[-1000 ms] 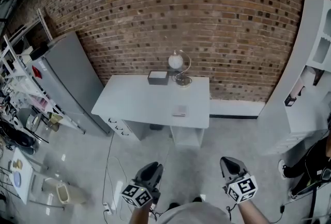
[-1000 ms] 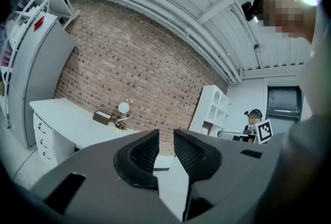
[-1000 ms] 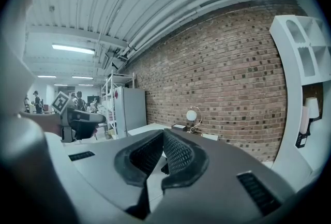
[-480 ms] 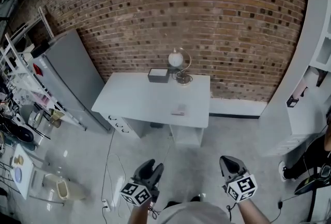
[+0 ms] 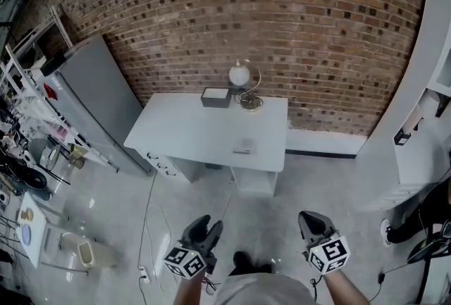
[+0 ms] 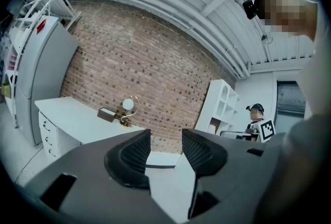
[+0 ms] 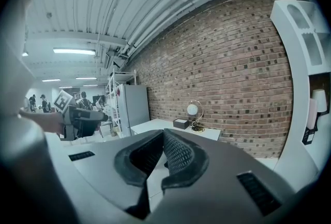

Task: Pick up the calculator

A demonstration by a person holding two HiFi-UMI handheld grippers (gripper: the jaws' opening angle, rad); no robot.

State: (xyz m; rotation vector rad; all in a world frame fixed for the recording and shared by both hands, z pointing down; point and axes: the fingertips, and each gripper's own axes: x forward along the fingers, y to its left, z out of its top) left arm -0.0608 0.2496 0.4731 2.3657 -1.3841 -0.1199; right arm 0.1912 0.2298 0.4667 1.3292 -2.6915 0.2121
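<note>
- Calculator (image 5: 244,148): not in my fingers. It lies flat on the worktop (image 5: 184,133), close to the front edge and toward the front right corner, well apart from both grippers.
- Left gripper (image 6: 166,136): jaws released and standing apart, having just been opening. Nothing sits between the pads.
- Right gripper (image 7: 163,134): jaws clenched tip to tip, gripping nothing.
- Both grippers hang low over the floor, side by side in front of my body, and point toward the desk.
- Progress, as I judge it: approach stage only, with nothing grasped. What remains is the walk to the desk, the reach over the front edge, the closing on the calculator and the lift.
- Back edge of the worktop: a dark box (image 5: 215,97) with a globe lamp (image 5: 241,77) just beside it, toward the back right corner. Both are well apart from the calculator, so I judge they will not hinder the reach.
- Floor between me and the desk: a thin cable (image 5: 148,220) trails from the desk's left side toward me and could catch a foot.
- Flanks: a grey fridge (image 5: 95,110) stands left of the desk and a white shelf unit (image 5: 423,106) stands to its right. Neither crosses the path.
</note>
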